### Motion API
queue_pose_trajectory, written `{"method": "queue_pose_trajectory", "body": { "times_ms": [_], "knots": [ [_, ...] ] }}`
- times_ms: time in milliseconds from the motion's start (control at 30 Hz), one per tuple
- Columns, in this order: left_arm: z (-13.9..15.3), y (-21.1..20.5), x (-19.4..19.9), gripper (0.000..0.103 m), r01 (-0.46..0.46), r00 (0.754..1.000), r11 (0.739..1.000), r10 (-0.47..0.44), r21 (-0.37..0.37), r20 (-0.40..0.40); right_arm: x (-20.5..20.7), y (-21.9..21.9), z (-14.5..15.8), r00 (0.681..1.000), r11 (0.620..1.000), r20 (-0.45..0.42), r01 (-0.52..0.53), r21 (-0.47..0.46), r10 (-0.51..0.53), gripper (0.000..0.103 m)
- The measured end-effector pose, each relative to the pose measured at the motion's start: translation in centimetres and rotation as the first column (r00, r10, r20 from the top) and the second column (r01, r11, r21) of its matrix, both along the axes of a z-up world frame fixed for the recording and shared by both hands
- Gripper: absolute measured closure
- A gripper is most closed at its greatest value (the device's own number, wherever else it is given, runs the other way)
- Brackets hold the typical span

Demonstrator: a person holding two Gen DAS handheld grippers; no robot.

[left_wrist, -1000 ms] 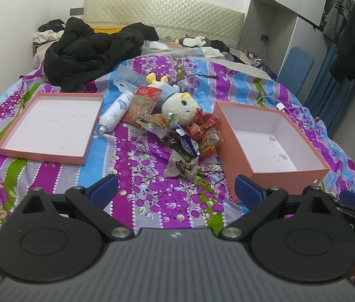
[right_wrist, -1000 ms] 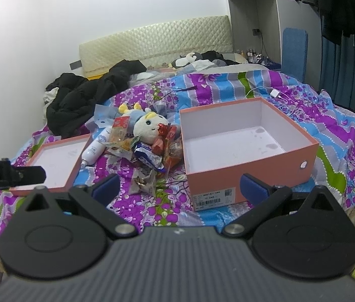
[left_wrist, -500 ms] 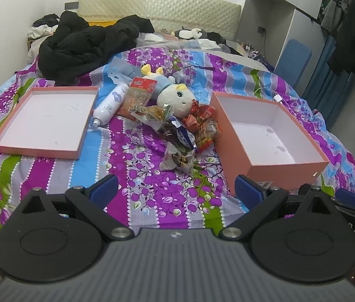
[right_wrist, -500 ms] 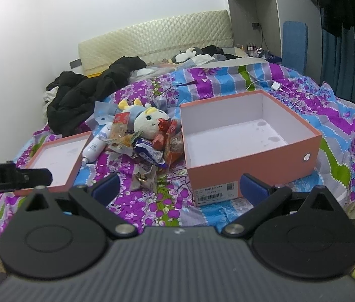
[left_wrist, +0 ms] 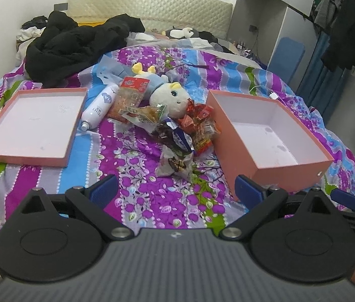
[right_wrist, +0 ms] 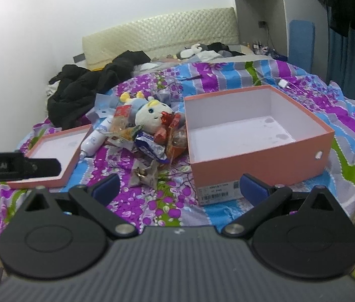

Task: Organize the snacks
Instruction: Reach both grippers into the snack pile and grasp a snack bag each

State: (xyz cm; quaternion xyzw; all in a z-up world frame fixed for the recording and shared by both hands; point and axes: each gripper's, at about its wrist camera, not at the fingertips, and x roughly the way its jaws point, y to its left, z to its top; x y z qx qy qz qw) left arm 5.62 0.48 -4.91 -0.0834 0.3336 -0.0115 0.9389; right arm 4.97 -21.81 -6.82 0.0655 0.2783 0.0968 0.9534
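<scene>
A heap of snack packets (left_wrist: 177, 130) (right_wrist: 152, 146) lies mid-bed between a deep pink box (left_wrist: 265, 136) (right_wrist: 253, 136) on the right and its shallow pink lid (left_wrist: 31, 123) (right_wrist: 51, 151) on the left. Both box and lid hold nothing. A clear packet (left_wrist: 174, 163) is the nearest one. My left gripper (left_wrist: 176, 188) is open, short of the heap, nothing between its blue pads. My right gripper (right_wrist: 180, 186) is open too, near the box's labelled front corner. The left gripper's black body (right_wrist: 16, 167) shows at the left of the right wrist view.
A white plush toy (left_wrist: 169, 95) and a white spray bottle (left_wrist: 99, 105) lie among the snacks. A black coat (left_wrist: 76, 42) is piled at the head of the bed. A charger cable (left_wrist: 270, 93) lies behind the box. Clothes hang at the right.
Both grippers have come closer to the bed and a little higher; the heap and boxes look larger. Nothing on the bed has moved. Both stay open.
</scene>
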Motion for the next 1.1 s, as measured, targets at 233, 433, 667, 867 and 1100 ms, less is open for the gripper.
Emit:
{"method": "queue_pose_trajectory", "body": {
  "times_ms": [233,433,667,867,1100],
  "knots": [
    [-3.0,2.1,4.6,0.004,0.0,0.999,1.0,-0.001,-0.028,-0.033,2.7,2.1,-2.2,0.997,0.997,-0.029,-0.075,-0.009,0.074,0.009],
    [-5.5,4.5,9.1,0.004,-0.01,0.999,0.998,0.007,-0.069,-0.046,4.9,4.9,-3.5,0.983,0.983,-0.028,-0.184,-0.021,0.184,0.012],
    [-7.9,8.2,15.9,0.004,-0.064,0.997,0.981,0.056,-0.185,-0.045,9.4,8.3,-5.5,0.967,0.966,-0.032,-0.253,-0.049,0.252,0.026],
    [-11.4,12.2,23.1,0.005,-0.142,0.989,0.934,0.121,-0.328,-0.082,15.3,10.6,-8.9,0.961,0.958,-0.087,-0.271,-0.096,0.263,0.025],
    [-15.5,15.3,30.0,0.016,-0.22,0.974,0.86,0.169,-0.46,-0.151,21.0,12.3,-12.3,0.94,0.947,-0.205,-0.299,-0.116,0.271,0.025]
  ]
}}
